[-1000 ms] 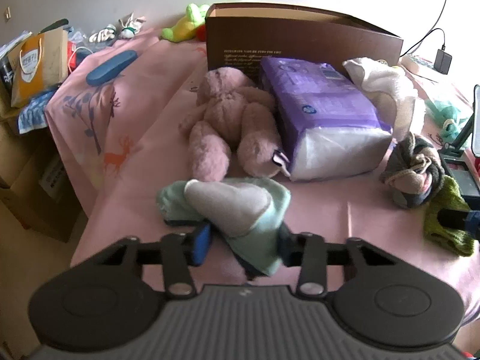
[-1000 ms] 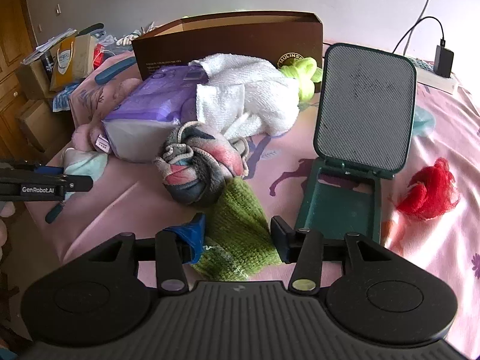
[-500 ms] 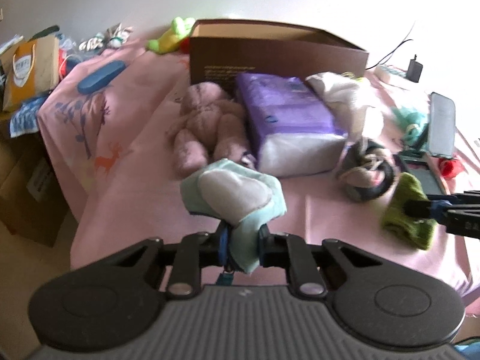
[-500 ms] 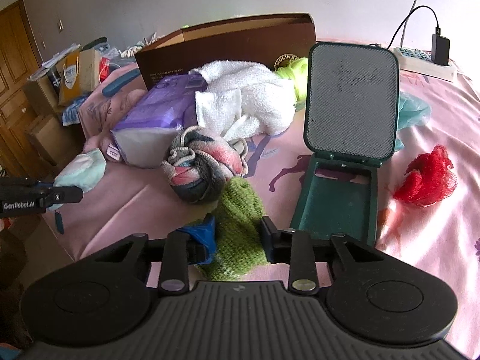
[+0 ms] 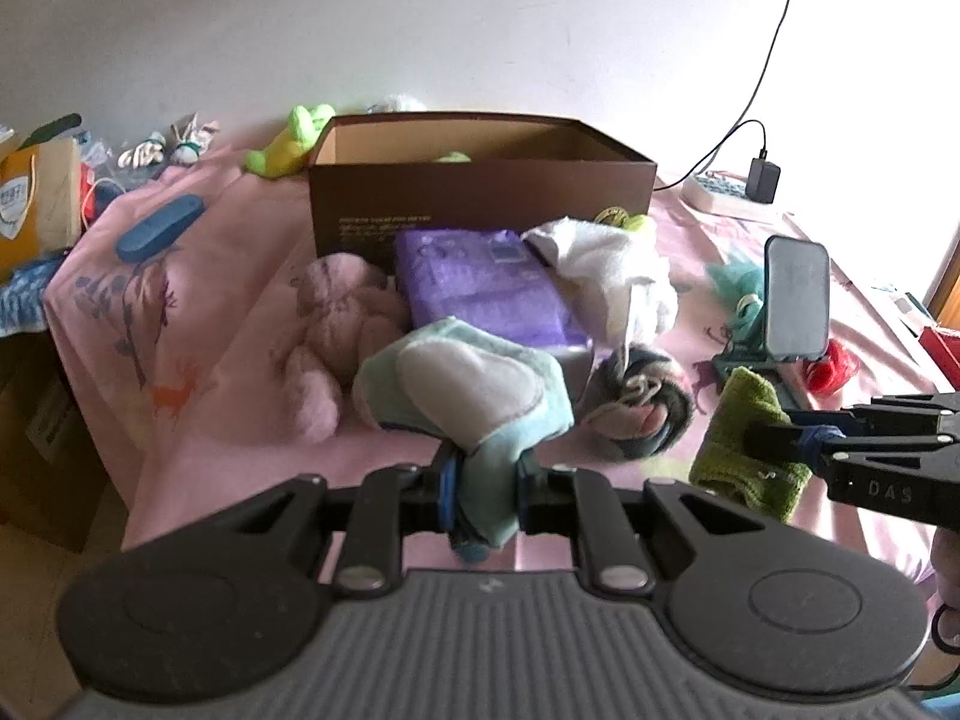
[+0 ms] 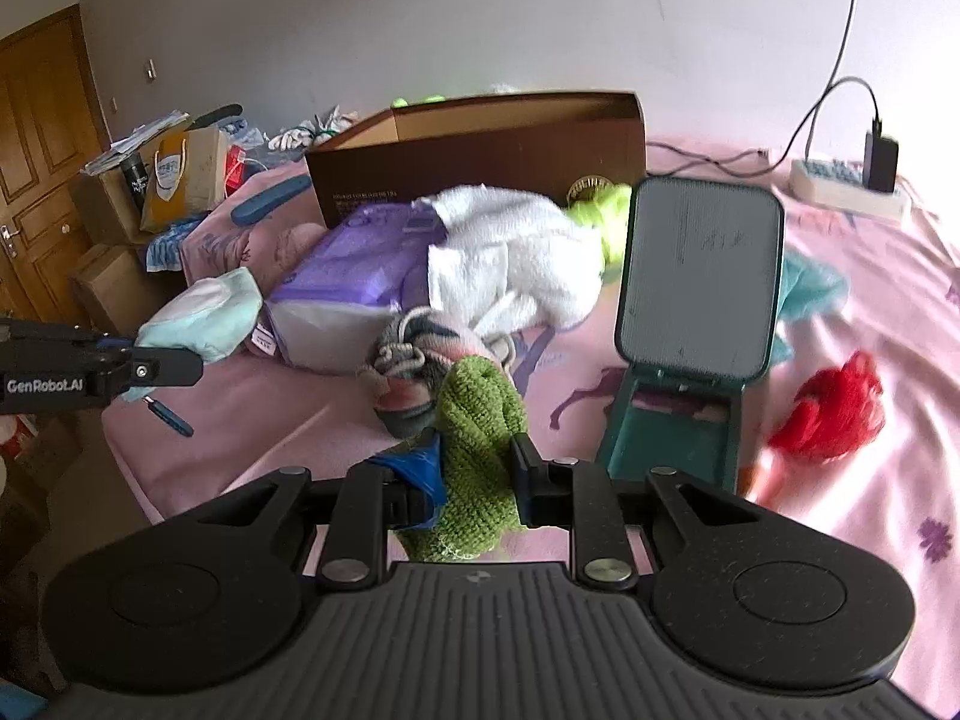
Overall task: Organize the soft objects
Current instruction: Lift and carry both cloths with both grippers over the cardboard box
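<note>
The left tool [image 5: 485, 483] is clamped on the lower fold of a mint-and-white plush slipper [image 5: 465, 381], lifted clear of the bed; the right tool [image 6: 477, 468] is closed on a green knitted piece [image 6: 477, 420], also raised. Both seem bound for the brown cardboard box [image 5: 480, 198] at the back, open at the top.

Risks, as I judge them: each grip catches only an edge of soft fabric, so a quick swing could let the piece slide out. The slipper's free end hangs forward and may drag across the pink plush toy [image 5: 336, 324] or the purple tissue pack [image 5: 480, 294]. The green knit hangs just beside the grey-and-pink sock bundle [image 6: 414, 372], close enough to snag.

The white towel [image 6: 510, 252] and the tissue pack lie right against the box's front wall, so the approach must go up and over. The standing phone holder [image 6: 699, 288] crowds the right tool's side. The bed's near edge [image 5: 150, 480] lies under the left tool; anything dropped there would likely reach the floor
</note>
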Demonstrator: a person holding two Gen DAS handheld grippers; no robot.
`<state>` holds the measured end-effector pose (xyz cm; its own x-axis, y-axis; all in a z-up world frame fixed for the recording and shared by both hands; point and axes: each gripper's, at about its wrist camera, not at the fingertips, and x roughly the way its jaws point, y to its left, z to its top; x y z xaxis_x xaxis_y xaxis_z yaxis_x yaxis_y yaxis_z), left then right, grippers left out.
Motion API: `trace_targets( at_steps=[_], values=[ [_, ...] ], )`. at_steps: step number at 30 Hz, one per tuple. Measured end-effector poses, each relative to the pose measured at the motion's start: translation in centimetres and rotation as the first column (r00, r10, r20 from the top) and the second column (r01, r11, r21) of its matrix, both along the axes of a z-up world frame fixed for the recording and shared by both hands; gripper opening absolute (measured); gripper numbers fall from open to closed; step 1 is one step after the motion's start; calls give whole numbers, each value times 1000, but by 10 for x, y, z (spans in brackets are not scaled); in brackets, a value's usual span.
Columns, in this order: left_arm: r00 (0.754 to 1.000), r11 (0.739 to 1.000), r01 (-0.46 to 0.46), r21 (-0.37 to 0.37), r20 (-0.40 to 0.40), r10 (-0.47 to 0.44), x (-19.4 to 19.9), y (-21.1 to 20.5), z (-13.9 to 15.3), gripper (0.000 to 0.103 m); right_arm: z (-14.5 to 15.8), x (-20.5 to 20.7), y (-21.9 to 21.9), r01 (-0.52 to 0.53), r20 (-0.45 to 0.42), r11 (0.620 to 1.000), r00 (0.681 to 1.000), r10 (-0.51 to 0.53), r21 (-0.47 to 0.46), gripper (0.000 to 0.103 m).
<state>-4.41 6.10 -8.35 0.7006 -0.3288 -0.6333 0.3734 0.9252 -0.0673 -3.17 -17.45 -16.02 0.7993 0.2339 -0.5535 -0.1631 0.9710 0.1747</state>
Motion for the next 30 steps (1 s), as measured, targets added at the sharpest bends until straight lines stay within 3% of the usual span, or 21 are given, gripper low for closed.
trace_targets(
  at_steps=[17, 30],
  values=[
    [993, 999, 40, 22, 113, -43, 40, -19, 41, 15, 50, 17, -7, -54, 124, 998, 991, 48, 42, 5],
    [978, 996, 48, 70, 197, -61, 132, -31, 80, 15, 121, 100, -30, -139, 171, 977, 979, 111, 161, 5]
  ],
)
